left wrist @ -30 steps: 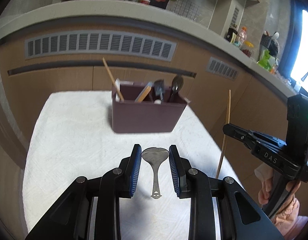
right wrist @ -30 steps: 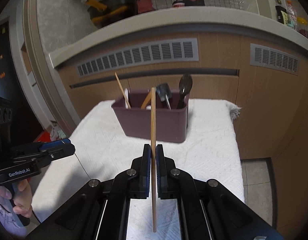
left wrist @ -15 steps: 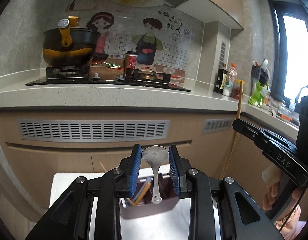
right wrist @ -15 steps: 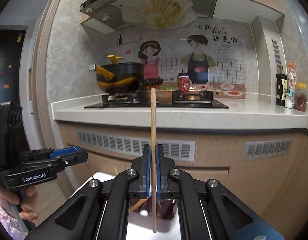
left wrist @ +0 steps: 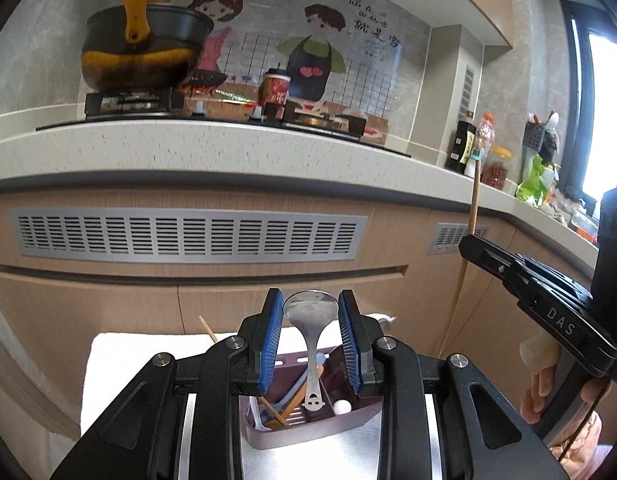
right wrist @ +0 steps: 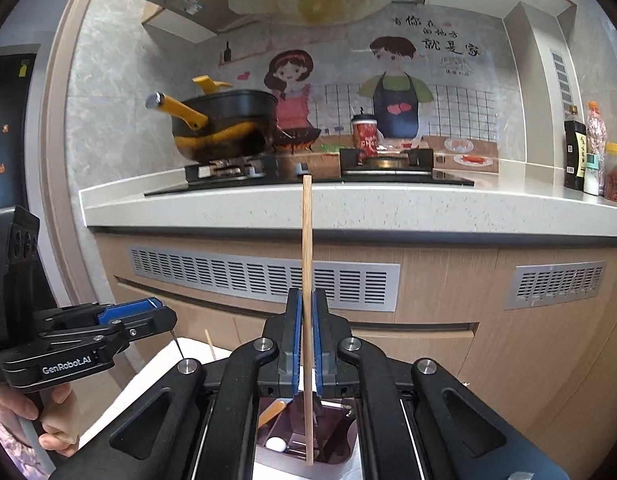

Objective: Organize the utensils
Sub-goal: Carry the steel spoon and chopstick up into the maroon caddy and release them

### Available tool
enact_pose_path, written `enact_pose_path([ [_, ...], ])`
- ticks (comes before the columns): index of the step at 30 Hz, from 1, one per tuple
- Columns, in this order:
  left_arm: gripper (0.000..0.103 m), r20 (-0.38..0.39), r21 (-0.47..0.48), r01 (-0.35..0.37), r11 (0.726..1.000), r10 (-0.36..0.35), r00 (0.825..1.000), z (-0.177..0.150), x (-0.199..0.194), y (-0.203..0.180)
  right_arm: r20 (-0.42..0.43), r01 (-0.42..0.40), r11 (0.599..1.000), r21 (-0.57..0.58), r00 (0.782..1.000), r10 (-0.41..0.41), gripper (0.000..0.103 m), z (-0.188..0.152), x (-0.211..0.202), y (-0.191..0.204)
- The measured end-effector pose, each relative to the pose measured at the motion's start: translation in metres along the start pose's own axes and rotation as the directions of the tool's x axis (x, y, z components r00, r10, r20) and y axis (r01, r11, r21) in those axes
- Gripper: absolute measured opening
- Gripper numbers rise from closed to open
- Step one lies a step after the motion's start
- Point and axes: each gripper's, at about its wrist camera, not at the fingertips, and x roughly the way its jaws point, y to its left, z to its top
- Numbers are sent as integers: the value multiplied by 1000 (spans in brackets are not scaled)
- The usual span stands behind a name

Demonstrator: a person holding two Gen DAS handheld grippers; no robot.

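The left tool (left wrist: 310,322) holds a metal spoon (left wrist: 310,336) by its bowl between the blue pads (left wrist: 267,344), jaws parted only as wide as the bowl. The spoon hangs bowl up, its handle pointing straight down toward six o'clock, the hole-punched end hovering over the purple utensil caddy (left wrist: 308,420) without touching it as far as I can tell. In the caddy lie a wooden chopstick, a blue-and-tan handle and a small white ball-ended piece, all leaning toward the eleven o'clock corner. Another wooden stick (left wrist: 208,330) pokes up behind the left pad at about ten o'clock from the spoon.

The right tool (right wrist: 307,338) is clamped nearly closed on a single wooden chopstick (right wrist: 307,272), held upright; the stick runs from twelve o'clock, in front of the counter edge, down to six o'clock, where its lower tip is above the caddy (right wrist: 340,440). In the left wrist view this tool and its chopstick stand at three o'clock, well apart from the spoon.

The caddy sits on a white towel (left wrist: 120,364) spread over the desk. Behind, at twelve o'clock, runs the kitchen counter (right wrist: 388,212) with a gas hob, a black pot with yellow handles (right wrist: 224,128) at eleven o'clock, and a red cup (right wrist: 364,136). Bottles and jars (right wrist: 574,148) stand at two o'clock.
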Motion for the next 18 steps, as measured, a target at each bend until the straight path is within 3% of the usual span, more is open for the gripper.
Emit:
enact_pose_path([
  [11,29,-67,-12,-14,1000,14,998,-21,40,10,-42,34,999,15,999,-33,4,-30,41,-9],
  [18,29,-156,-34,-10,999,5,988,-46,67,13,-173,23,998,53,985,-13,4,-69,74,-17],
])
